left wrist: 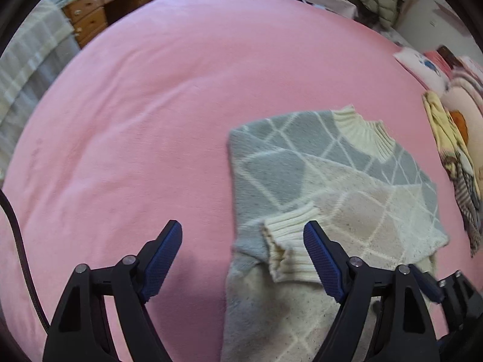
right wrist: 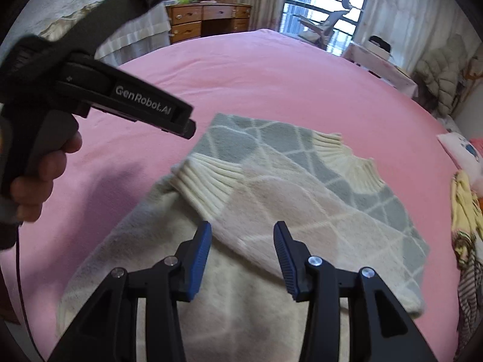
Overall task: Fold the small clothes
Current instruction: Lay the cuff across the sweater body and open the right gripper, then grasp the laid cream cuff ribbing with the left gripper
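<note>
Left gripper [left wrist: 243,232] jaws wide apart, nothing between the blue pads, hanging over the pink bedsheet [left wrist: 151,105] right at the left edge of the sweater [left wrist: 317,181]; its right finger overlaps the ribbed cream cuff [left wrist: 289,241] of the folded-in sleeve in view, contact cannot be told. Right gripper [right wrist: 241,232] jaws partly apart, not pinching anything, pads over the cream sleeve fabric just below that cuff [right wrist: 208,181]; cloth lies under the gap, not gripped. Sweater is grey and cream with a diamond pattern, lying flat on the bed, ribbed collar [right wrist: 353,163] toward the far right, one sleeve folded across the body. In the right wrist view a hand [right wrist: 39,181] holds the left tool's black handle [right wrist: 135,102] at upper left, cable trailing down. Pile of other clothes [left wrist: 452,163] at the right edge of the bed, wooden drawers [right wrist: 196,21] beyond the far side
</note>
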`<state>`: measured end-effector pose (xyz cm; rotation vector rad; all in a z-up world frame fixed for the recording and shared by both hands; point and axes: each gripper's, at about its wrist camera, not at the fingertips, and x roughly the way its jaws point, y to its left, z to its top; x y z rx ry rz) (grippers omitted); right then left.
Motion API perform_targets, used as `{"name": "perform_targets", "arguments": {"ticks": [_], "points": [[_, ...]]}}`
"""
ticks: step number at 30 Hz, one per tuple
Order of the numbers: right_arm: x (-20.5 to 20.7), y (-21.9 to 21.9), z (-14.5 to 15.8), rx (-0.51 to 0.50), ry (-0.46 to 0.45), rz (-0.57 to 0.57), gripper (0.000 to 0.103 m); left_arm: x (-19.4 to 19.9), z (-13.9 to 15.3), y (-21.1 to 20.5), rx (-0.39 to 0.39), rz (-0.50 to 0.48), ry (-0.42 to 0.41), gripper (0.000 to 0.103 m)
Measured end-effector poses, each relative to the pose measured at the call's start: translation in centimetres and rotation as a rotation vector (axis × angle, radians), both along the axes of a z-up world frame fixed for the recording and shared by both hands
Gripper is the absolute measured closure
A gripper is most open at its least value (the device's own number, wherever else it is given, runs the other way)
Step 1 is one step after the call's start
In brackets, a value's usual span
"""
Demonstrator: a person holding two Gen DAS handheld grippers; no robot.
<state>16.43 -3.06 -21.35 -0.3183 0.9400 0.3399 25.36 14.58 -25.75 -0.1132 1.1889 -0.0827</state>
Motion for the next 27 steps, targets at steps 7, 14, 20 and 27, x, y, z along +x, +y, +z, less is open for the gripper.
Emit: {"name": "perform_targets", "arguments": {"ticks": [7,14,20,27], "points": [[0.3,-7.4,-0.2,-0.07,0.025,-0.173,0.06,2.2,-3.1,-2.7,0.042,-0.218,0.055,0.054],[1.3,-15.0,-0.7,-0.056,0.057,-0.336,0.06,3.3,-4.1,-4.9,0.074,-0.486,0.069,0.054],[3.5,-20.9,-0.8,-0.016,0.067,-0.474,0.06,5.4,-6.0,-5.5,0.042,-0.575,0.152,0.053],[6.4,-28.3,-1.5,0.04,0.118,-0.61,0.06,6.1,-5.7,-5.5,0.032,-0.637,0.21,0.051]]}}
